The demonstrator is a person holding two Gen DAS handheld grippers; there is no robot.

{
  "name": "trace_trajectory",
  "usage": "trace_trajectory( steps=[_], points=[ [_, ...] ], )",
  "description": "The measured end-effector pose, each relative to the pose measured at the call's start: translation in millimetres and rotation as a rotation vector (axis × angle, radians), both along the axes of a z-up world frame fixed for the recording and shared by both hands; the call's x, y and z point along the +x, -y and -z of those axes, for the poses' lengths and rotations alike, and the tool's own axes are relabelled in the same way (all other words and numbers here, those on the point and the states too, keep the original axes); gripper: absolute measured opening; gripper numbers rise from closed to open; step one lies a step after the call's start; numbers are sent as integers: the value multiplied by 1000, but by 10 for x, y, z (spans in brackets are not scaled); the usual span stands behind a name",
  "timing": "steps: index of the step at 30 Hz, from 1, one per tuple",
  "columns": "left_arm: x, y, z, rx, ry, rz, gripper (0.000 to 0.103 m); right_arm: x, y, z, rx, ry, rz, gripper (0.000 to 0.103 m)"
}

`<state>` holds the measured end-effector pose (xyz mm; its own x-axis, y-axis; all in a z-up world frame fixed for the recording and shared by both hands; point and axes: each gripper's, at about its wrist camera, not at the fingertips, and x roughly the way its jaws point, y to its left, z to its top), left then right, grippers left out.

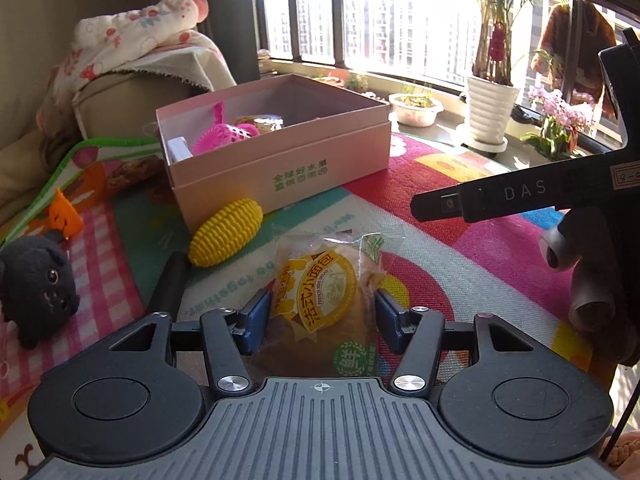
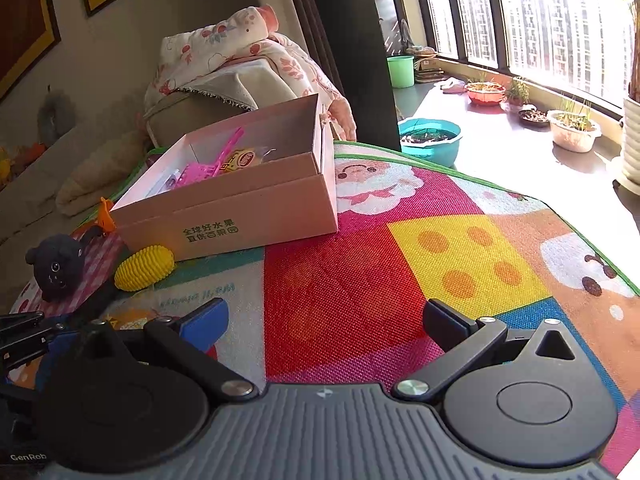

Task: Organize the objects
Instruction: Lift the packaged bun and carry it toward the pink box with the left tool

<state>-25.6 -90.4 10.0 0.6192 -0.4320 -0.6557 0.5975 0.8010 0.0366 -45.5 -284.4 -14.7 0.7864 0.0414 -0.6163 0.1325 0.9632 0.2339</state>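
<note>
Left claw (image 1: pixel 320 312) clamped on wrapped mini bread (image 1: pixel 320 300), lifted over the play mat (image 1: pixel 460 248) before the pink box (image 1: pixel 280 168). Right claw (image 2: pixel 326 320) apart, empty. Yellow corn toy (image 1: pixel 226 238) lay beside the box.

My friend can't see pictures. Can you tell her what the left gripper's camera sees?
The left gripper squeezes a wrapped mini bread above a colourful play mat. Behind it are a yellow toy corn and an open pink box with toys inside; a black plush toy lies on the left.
</note>
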Motion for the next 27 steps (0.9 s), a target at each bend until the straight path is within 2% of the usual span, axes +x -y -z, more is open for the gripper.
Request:
trace_trajectory(
  steps=[2,5,9,13,17,23,27],
  points=[
    [-40,-102,-35,-27,-7,-10,60,26,-57,-16,-16,-14,-25,103],
    [-139,-320,-98,-22,30,-50,60,55,-219,-71,-43,-17,-95,103],
    [-204,-736,-208,-58,53,-166,59,126,-490,-148,-115,6,-161,103],
    [-166,-1112,-308,-111,67,-287,59,266,-673,-179,-127,-4,-195,103],
    [-71,-1368,-330,-179,42,-376,59,427,-850,-205,-148,-13,-225,103],
    [-1,-1505,-263,-244,6,-418,59,645,-1056,-196,-164,-22,-249,103],
    [-1,-1533,-226,-246,2,-424,59,889,-1169,-123,-124,-62,-237,103]
  ],
)
